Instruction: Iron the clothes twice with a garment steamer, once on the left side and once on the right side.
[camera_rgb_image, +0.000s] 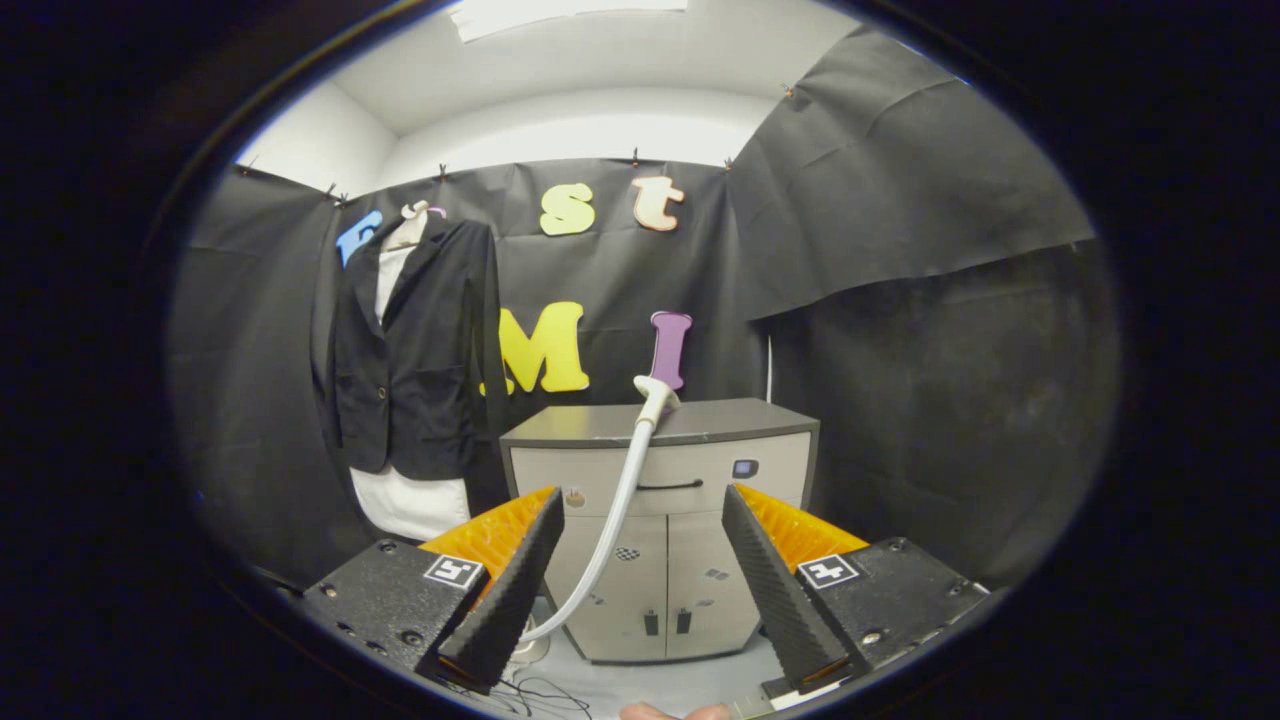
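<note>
Gripper view: looks forward along the two fingers into a booth with black cloth walls (900, 180) and a white ceiling (560, 90).
Gripper (634, 585): fingers spread wide apart, nothing between the pads; they close on no object.
Fingers (505, 590): one on each side of the cabinet front, tips pointing toward it, both short of it.
Cabinet (690, 560): grey, stands on the floor just beyond the fingers; dark flat top, one drawer with a dark handle, two doors below.
Steamer head (655, 392): white, rests on the cabinet top near its middle, tilted, well beyond the fingertips.
Hose (612, 520): pale, runs from the steamer head down across the cabinet front, curves toward the floor behind the left finger.
Steamer base (530, 645): only a small pale part shows on the floor at the hose's lower end, beside the left finger; shape cannot be told.
Jacket (415, 360): dark, hangs on a form against the back wall, beside the cabinet and apart from it; buttoned at the waist.
Shirt (410, 505): white, under the jacket, showing at the collar and below the hem.
Cables (530, 692): thin dark strands on the floor below the left finger.
Hand (675, 712): a sliver of fingers shows beneath the gripper.
</note>
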